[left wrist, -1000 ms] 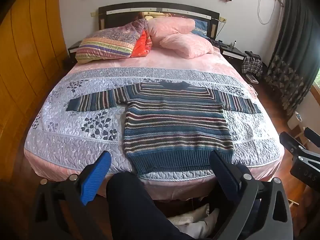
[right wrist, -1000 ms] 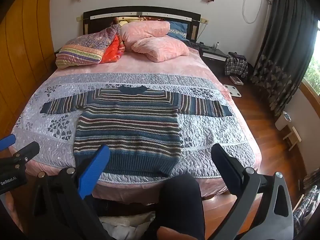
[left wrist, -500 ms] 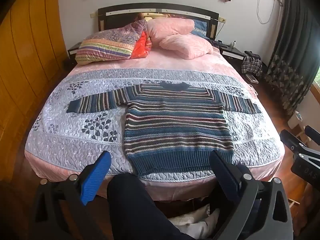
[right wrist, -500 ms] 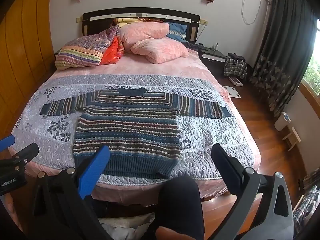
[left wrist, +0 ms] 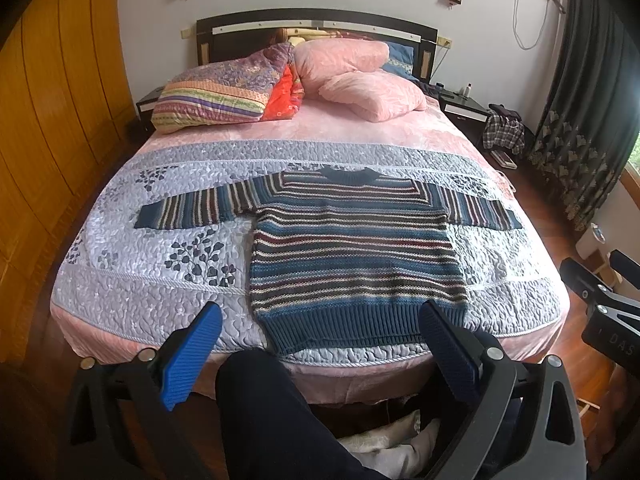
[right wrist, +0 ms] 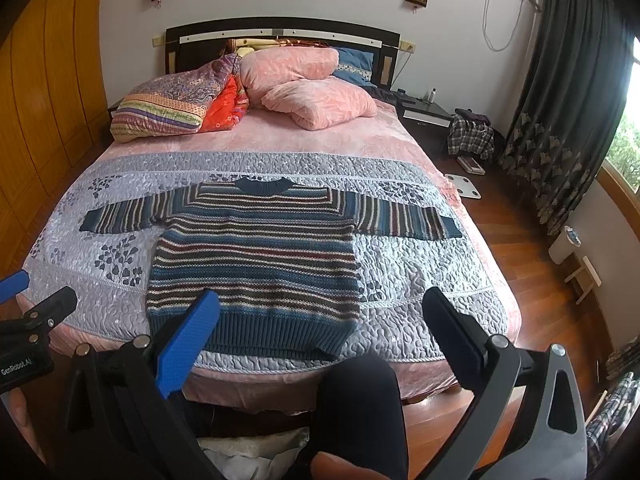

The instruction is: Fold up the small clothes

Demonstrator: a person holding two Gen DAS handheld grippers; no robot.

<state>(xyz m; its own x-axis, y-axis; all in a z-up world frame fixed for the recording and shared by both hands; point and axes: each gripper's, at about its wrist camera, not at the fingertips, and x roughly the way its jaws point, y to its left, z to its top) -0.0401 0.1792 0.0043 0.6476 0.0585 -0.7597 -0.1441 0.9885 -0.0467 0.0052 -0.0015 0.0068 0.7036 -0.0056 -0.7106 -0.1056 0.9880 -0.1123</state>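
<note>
A striped blue knitted sweater (left wrist: pixel 352 256) (right wrist: pixel 256 264) lies flat on the bed, sleeves spread out to both sides, hem toward me. My left gripper (left wrist: pixel 320 328) hangs open before the foot of the bed, just short of the hem, nothing between its blue pads. My right gripper (right wrist: pixel 320 320) is open too, level with the sweater's hem and its right side, also holding nothing. Each gripper shows at the edge of the other's view. A dark-trousered leg (left wrist: pixel 272 412) (right wrist: pixel 360 408) of the person fills the bottom of both views.
The bed has a grey quilted cover (left wrist: pixel 132 256) (right wrist: pixel 420 264) over pink bedding. Pillows (left wrist: pixel 352 76) (right wrist: pixel 304 88) are piled at the headboard. A wooden wardrobe (left wrist: pixel 52 120) stands left, dark curtains (right wrist: pixel 560 120) right. A white scale (right wrist: pixel 464 186) lies on the wooden floor.
Both grippers have edged very slightly; the view has shifted a little. The sweater lies as before and both grippers stay open.
</note>
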